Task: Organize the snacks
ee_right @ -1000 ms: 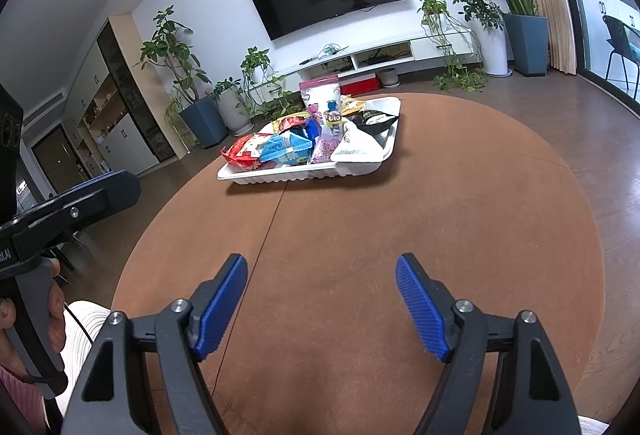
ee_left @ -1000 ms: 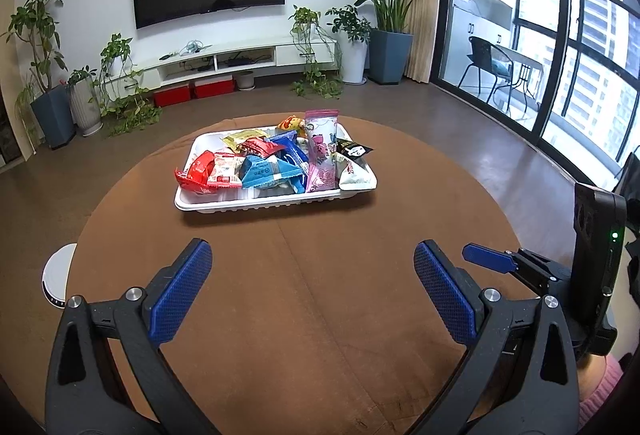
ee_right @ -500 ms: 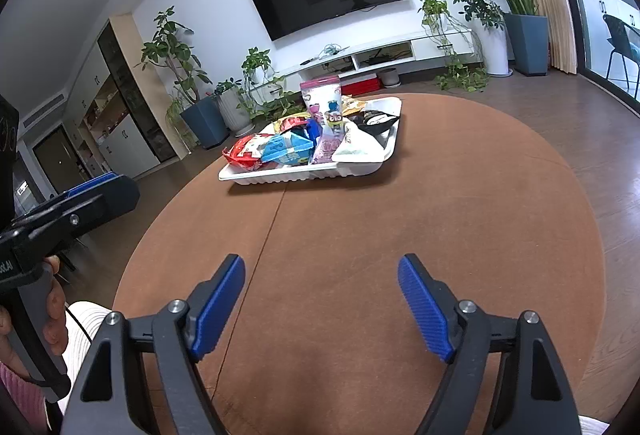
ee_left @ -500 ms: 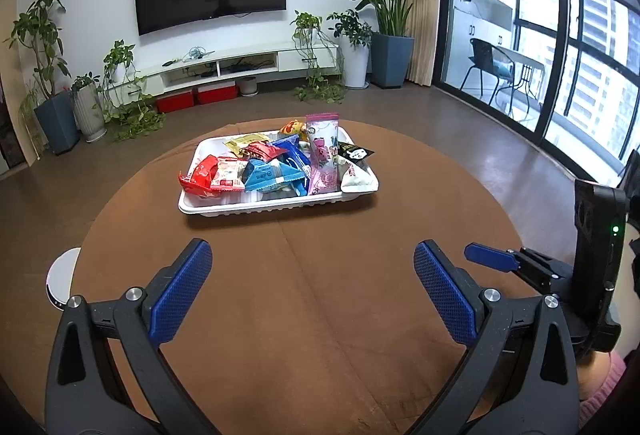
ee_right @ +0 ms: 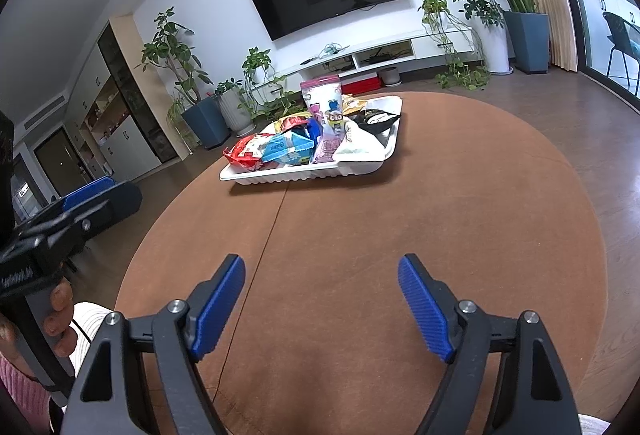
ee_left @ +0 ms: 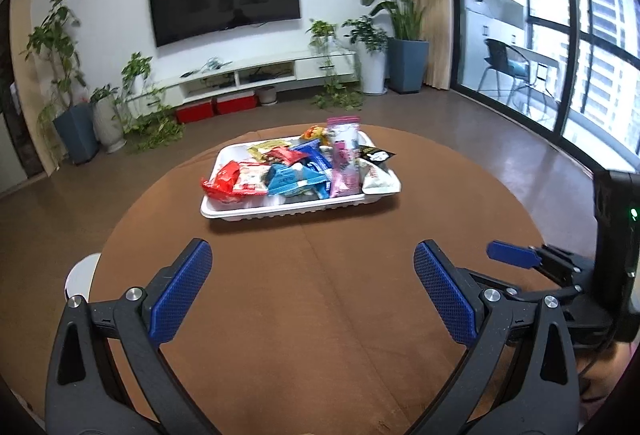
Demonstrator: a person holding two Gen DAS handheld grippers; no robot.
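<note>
Both sets of tongs gape wide with nothing between the blue pads — left gripper and right gripper hover over the brown round table. Well ahead of them sits the white tray, snack packets heaped inside — a tall pink pouch stands upright among them.

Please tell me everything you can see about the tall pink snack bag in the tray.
The tall pink snack bag stands nearly upright in the white tray, leaning slightly. It looks like glossy plastic, with a darker sealed top strip and cartoon figures printed on the front. Other packets press against its lower part on both sides. Neither gripper touches it.
</note>
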